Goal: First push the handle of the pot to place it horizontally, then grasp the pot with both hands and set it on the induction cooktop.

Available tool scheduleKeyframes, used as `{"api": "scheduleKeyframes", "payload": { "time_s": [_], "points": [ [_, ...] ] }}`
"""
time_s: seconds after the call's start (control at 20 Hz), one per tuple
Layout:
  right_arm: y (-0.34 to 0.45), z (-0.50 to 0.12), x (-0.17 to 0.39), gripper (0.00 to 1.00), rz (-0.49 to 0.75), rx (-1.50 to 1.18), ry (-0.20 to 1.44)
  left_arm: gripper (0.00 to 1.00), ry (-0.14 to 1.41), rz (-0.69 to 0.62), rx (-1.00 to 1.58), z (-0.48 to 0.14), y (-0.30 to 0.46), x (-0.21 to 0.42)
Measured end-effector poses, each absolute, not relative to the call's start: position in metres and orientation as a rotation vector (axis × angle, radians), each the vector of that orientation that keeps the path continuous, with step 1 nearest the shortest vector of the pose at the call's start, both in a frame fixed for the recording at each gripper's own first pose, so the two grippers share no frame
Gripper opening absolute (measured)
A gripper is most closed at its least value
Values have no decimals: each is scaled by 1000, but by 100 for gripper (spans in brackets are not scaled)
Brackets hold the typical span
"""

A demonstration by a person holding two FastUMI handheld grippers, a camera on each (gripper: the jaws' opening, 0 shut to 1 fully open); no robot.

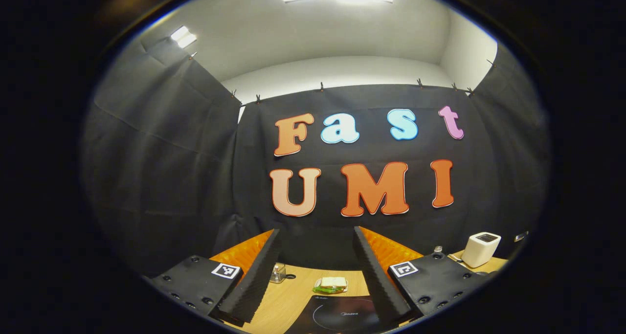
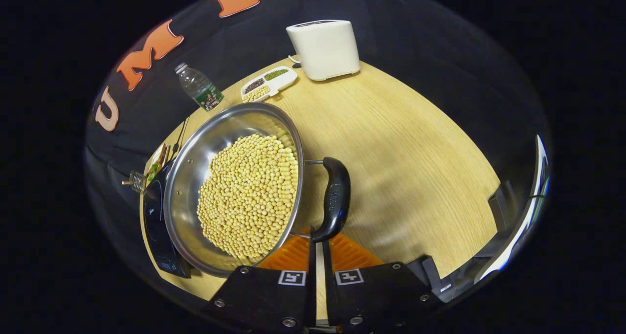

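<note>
In the right gripper view, a steel pot point(image 2: 195, 167) full of yellow beans point(image 2: 249, 192) stands on the wooden table point(image 2: 415, 167). Its left side overlaps the black induction cooktop point(image 2: 155, 226). The pot's black loop handle point(image 2: 336, 197) sticks out on the right side. My right gripper point(image 2: 317, 241) is shut, with its tips touching the lower end of that handle and nothing between them. My left gripper point(image 1: 315, 275) is open and raised, facing the booth wall, with the induction cooktop point(image 1: 342, 317) below and between its fingers.
A white appliance point(image 2: 325, 48), a divided dish of grains point(image 2: 269, 83) and a water bottle point(image 2: 199, 87) stand at the table's far side. A sandwich on a plate point(image 1: 331, 285) and a small glass jar point(image 1: 278, 274) lie beyond the cooktop. White appliance point(image 1: 481, 249) sits at right.
</note>
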State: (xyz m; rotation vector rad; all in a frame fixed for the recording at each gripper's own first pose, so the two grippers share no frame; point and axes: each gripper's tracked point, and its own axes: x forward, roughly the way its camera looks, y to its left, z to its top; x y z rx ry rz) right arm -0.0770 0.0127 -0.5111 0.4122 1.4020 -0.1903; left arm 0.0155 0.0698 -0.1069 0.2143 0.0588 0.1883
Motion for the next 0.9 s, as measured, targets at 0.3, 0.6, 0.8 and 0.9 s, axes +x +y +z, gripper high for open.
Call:
{"api": "scheduleKeyframes", "payload": {
  "time_s": [0.3,0.6,0.8,0.9],
  "points": [
    [0,-513,-52,8,-197,378,1396,96,70,194,217,-112,76,16],
    [-14,-513,-34,8,-191,319,1382,95,77,202,224,-115,79,17],
    [-18,-517,-20,8,-193,317,1377,95,77,146,214,-122,60,20],
    [-20,-519,-13,8,-194,323,1373,95,76,133,224,-124,56,21]
  ]
}}
